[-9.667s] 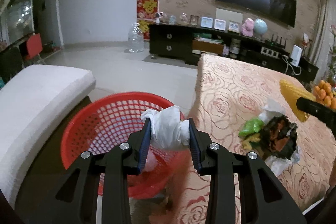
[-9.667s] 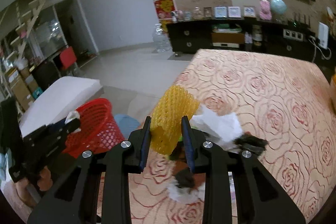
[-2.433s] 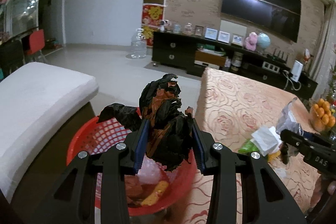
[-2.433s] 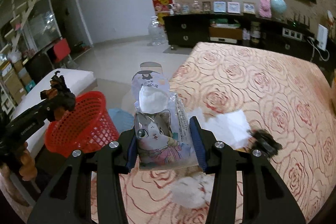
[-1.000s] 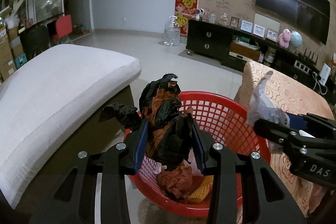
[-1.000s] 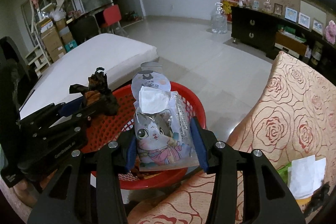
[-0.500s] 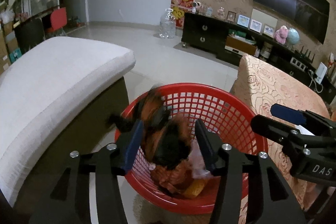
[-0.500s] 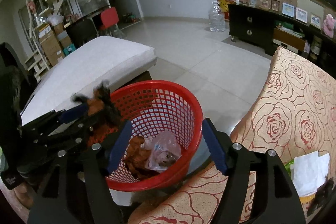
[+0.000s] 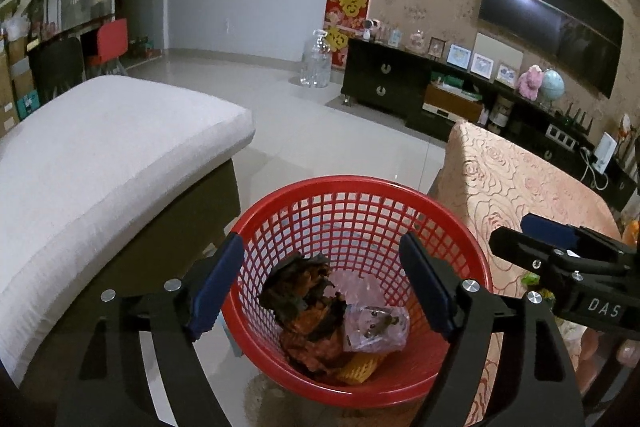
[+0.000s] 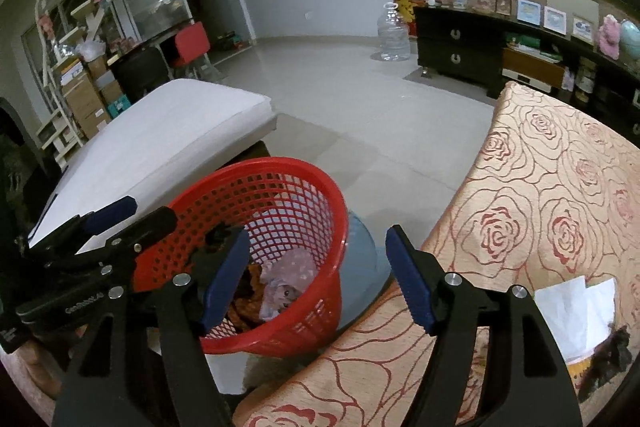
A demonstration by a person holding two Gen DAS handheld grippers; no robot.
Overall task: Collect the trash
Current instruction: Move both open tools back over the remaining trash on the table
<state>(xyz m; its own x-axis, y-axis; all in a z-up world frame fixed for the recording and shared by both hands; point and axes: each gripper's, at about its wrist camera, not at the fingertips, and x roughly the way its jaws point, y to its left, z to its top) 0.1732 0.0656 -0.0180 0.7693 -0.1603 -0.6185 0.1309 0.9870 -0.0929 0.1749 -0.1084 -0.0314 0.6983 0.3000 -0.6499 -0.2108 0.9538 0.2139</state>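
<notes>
A red mesh basket point(image 9: 360, 191) stands on the floor between a sofa and the table. In it lie a dark crumpled wrapper point(image 9: 308, 291), a clear cat-print bag point(image 9: 376, 325) and a yellow foam net point(image 9: 360, 371). My left gripper point(image 9: 322, 285) is open and empty right above the basket. My right gripper point(image 10: 316, 277) is open and empty over the basket's point(image 10: 280, 167) right rim. It also shows in the left wrist view point(image 9: 560, 247). White tissue point(image 10: 576, 311) and dark scraps point(image 10: 608, 355) lie on the rose-patterned table point(image 10: 560, 187).
A white-cushioned sofa point(image 9: 100, 155) stands left of the basket. A blue object point(image 10: 364, 255) sits on the floor behind the basket. A dark TV cabinet point(image 9: 420, 91) and a large water bottle point(image 9: 316, 63) stand at the far wall.
Both grippers opened over the basket. The dark wrapper dropped from the left and the cat-print bag from the right; both now lie in the basket.
</notes>
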